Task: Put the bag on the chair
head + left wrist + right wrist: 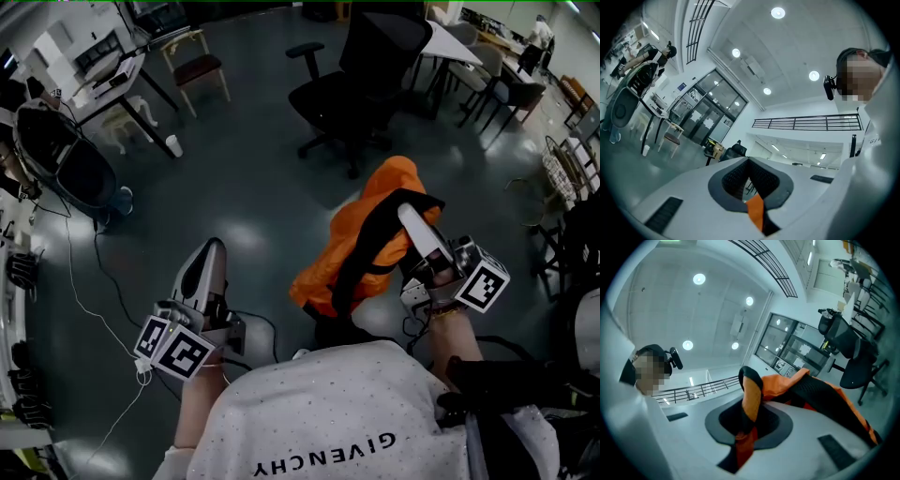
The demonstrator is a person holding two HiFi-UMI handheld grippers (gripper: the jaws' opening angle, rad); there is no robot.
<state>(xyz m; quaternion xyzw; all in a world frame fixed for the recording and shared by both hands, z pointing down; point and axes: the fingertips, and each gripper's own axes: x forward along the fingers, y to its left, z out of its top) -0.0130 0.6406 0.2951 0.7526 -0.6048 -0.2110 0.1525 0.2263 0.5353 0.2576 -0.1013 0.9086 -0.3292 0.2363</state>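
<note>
An orange bag [361, 234] with black straps hangs in the air in front of me, lifted off the floor. My right gripper [412, 220] points up and forward, shut on the bag's black-and-orange strap [751, 394]; the rest of the bag [820, 394] drapes over its right jaw. A black office chair [366, 75] stands beyond the bag on the dark floor and also shows at the right of the right gripper view as the chair [855, 357]. My left gripper [211, 248] is raised at the lower left, apart from the bag, shut with nothing in it [750, 180].
A wooden chair with a dark seat [199, 66] and a desk [112, 84] stand at the back left, with a white cup [174, 145] on the floor. Cables [94, 281] run over the floor at the left. More desks and chairs [487, 66] fill the back right.
</note>
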